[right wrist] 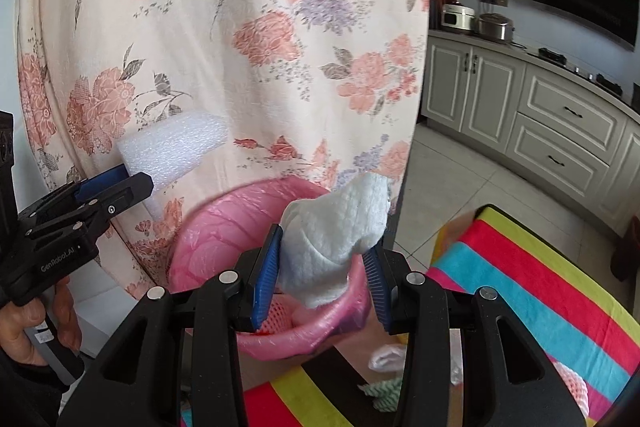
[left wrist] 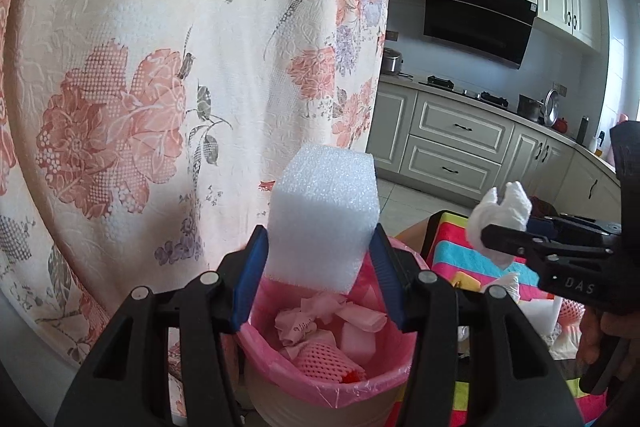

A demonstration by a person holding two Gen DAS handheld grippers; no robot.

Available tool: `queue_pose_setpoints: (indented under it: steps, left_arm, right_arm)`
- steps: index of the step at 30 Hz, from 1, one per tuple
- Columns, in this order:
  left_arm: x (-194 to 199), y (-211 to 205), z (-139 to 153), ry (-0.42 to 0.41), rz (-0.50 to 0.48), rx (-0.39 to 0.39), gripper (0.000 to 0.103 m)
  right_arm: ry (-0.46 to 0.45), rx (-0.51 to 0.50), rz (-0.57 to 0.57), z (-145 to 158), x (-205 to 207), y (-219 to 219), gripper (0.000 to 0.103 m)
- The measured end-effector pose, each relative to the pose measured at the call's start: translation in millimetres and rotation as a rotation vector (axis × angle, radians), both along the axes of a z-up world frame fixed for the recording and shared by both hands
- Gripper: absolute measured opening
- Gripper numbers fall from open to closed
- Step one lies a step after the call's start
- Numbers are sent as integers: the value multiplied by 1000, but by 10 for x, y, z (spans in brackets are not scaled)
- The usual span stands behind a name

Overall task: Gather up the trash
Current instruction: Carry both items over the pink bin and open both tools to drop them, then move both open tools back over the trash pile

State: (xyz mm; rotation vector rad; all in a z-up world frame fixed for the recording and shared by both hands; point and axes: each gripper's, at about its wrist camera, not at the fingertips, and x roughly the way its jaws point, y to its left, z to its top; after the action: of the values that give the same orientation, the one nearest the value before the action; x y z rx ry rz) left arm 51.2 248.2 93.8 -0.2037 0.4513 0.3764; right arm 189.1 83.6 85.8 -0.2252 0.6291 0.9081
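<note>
A white foam block (left wrist: pixel 324 215) sits at the centre of the left wrist view, pinched between the blue pads of the left gripper (left wrist: pixel 320 275), directly above a bin lined with a pink bag (left wrist: pixel 320 387) that holds crumpled paper and foam netting. At the right edge, the right gripper (left wrist: pixel 492 239) clamps a crumpled white tissue (left wrist: pixel 500 211). A floral curtain (left wrist: pixel 160 87) fills the left, kitchen cabinets (left wrist: pixel 460 139) the upper right, a striped cloth (left wrist: pixel 460 259) lower right.

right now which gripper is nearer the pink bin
Left. The left gripper holds its foam block right above the pink bin; the right gripper hangs off to its side.
</note>
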Motion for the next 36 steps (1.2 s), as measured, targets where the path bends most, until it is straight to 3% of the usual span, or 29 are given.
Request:
queue_pose_setpoints:
  steps: [10, 11, 12, 14, 16, 36]
  left_arm:
    - [66, 94, -24, 7, 19, 0, 50]
    - [74, 102, -27, 8, 22, -2, 51]
    - [80, 110, -31, 9, 25, -3, 52]
    - [106, 129, -50, 18, 35, -8, 64]
    - [126, 133, -79, 24, 34, -14, 65]
    - [208, -201, -103, 35, -36, -16, 66]
  right_arm:
    - [16, -19, 43, -82, 85, 388, 40]
    - [18, -20, 47, -88, 94, 406, 43]
    - [20, -23, 46, -97, 107, 421, 54]
    - [15, -25, 28, -114, 136, 425, 63]
    - [21, -27, 25, -128, 167, 413, 63]
    - [35, 16, -120, -152, 189, -452, 65]
